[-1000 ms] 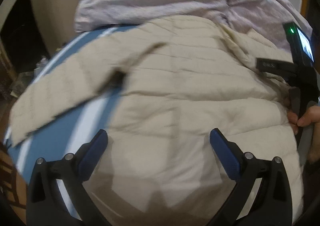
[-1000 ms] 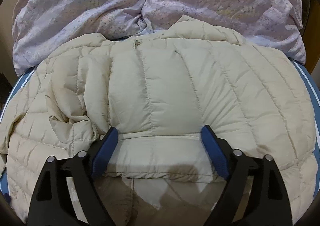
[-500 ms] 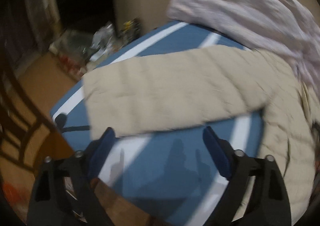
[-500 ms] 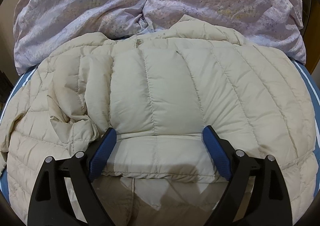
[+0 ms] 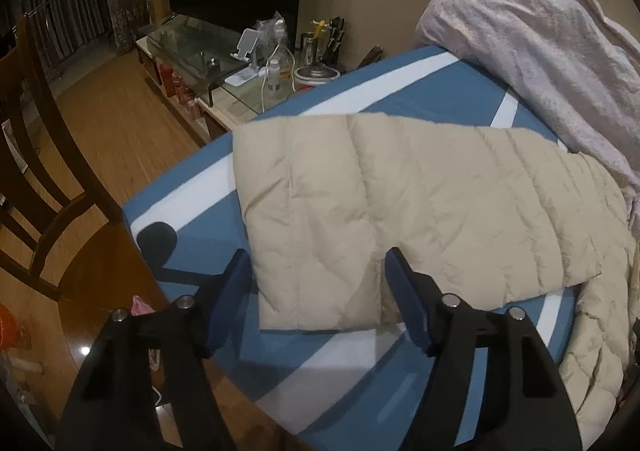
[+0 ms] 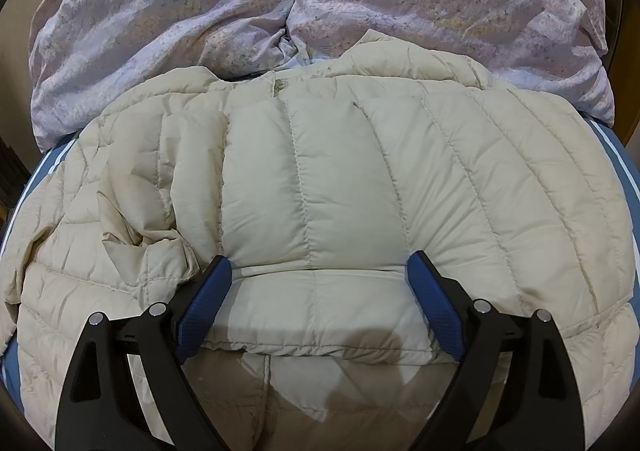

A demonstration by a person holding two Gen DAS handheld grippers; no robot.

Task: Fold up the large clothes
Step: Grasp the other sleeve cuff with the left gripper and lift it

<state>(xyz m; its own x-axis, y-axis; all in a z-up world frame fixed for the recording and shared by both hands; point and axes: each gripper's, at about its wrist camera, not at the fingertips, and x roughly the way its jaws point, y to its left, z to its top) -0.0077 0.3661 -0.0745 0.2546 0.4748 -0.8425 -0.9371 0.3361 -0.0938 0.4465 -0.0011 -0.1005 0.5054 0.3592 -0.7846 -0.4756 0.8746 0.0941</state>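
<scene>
A cream quilted puffer jacket [image 6: 340,191] lies on a blue bed sheet with white stripes [image 5: 360,371]. One sleeve [image 5: 380,203] stretches out flat to the left across the sheet, its cuff end [image 5: 316,291] between the fingers of my left gripper [image 5: 316,271], which is open around it. My right gripper [image 6: 316,271] is open and hovers just above a folded part of the jacket body, holding nothing.
A crumpled lilac duvet [image 6: 320,3] is piled behind the jacket. The bed edge drops to a wooden floor [image 5: 100,123]. A wooden chair [image 5: 36,139] stands at the left and a glass side table [image 5: 224,63] with bottles and cables stands beyond.
My left gripper has swung left from over the jacket body to the outstretched sleeve's cuff, and its jaws have narrowed. The right gripper has barely moved.
</scene>
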